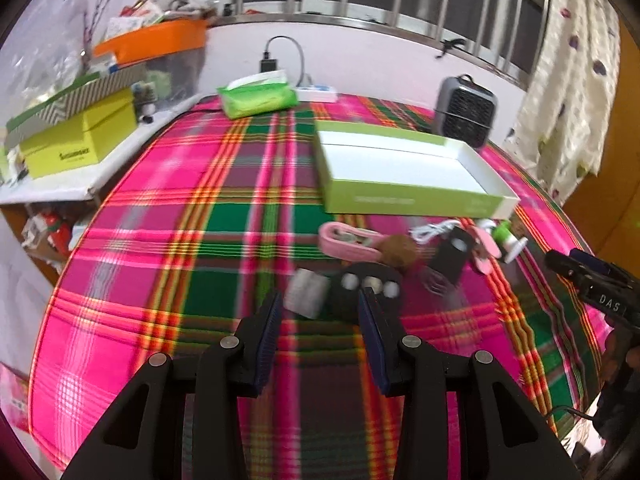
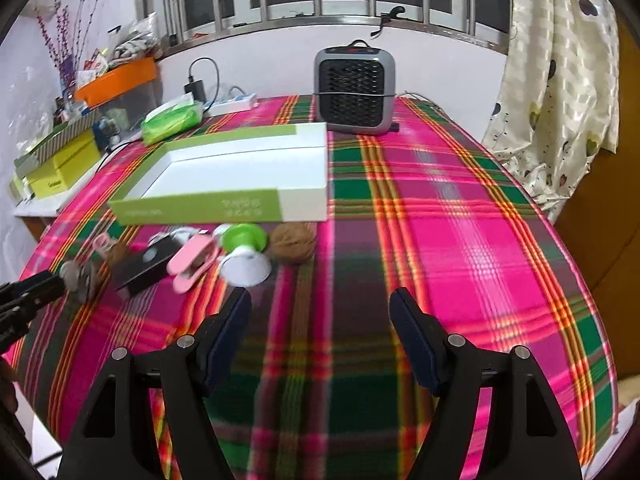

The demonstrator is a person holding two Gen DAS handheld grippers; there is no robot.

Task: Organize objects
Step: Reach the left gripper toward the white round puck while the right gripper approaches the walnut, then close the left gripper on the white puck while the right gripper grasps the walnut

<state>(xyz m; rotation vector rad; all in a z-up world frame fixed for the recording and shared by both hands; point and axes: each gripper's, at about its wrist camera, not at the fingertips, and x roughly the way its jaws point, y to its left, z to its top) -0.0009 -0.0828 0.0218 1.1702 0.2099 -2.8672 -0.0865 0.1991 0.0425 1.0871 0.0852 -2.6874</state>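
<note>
The left hand-held gripper (image 1: 320, 300) hovers low over the plaid table (image 1: 224, 216), fingers spread and holding nothing, aimed at a blurred grey block (image 1: 306, 294) and a black piece (image 1: 370, 284) at its 12 o'clock. The right hand-held gripper (image 2: 320, 304) is spread wider, also holding nothing, with bare cloth between its fingers. At its 11 o'clock lie a green-and-white spool (image 2: 244, 254), a pink clip (image 2: 192, 262) and a brown ball (image 2: 292, 244), all just before the open green-and-white box (image 2: 224, 206). Open cloth stretches toward 2 o'clock, up to the table's right edge.
</note>
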